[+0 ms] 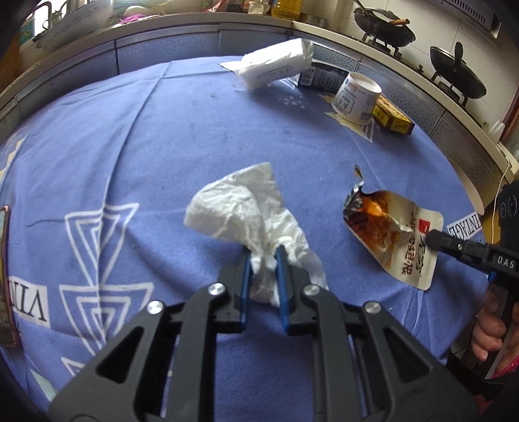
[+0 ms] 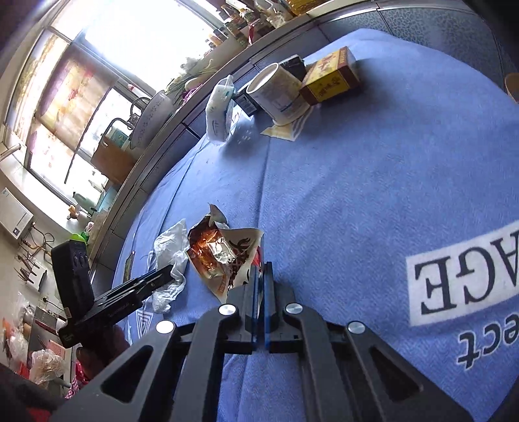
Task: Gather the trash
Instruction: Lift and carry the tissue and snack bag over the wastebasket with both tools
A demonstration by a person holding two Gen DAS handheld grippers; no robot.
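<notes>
My left gripper [image 1: 263, 256] is shut on a crumpled white tissue [image 1: 240, 207], which spreads over the blue tablecloth [image 1: 162, 136]. A torn snack wrapper [image 1: 394, 230] with an orange foil inside lies to its right. My right gripper [image 2: 261, 267] is shut on the wrapper's near edge [image 2: 227, 256]; it shows in the left wrist view [image 1: 434, 240] on the wrapper's right side. The left gripper [image 2: 165, 274] with the tissue [image 2: 168, 250] shows in the right wrist view, left of the wrapper.
At the table's far side stand a white paper cup [image 1: 356, 97], a yellow-brown box [image 1: 394, 118], a dark box [image 1: 319, 76] and a white plastic pack [image 1: 275, 63]. A kitchen counter with woks [image 1: 384, 27] runs behind. A flat object [image 1: 5, 279] lies at the left edge.
</notes>
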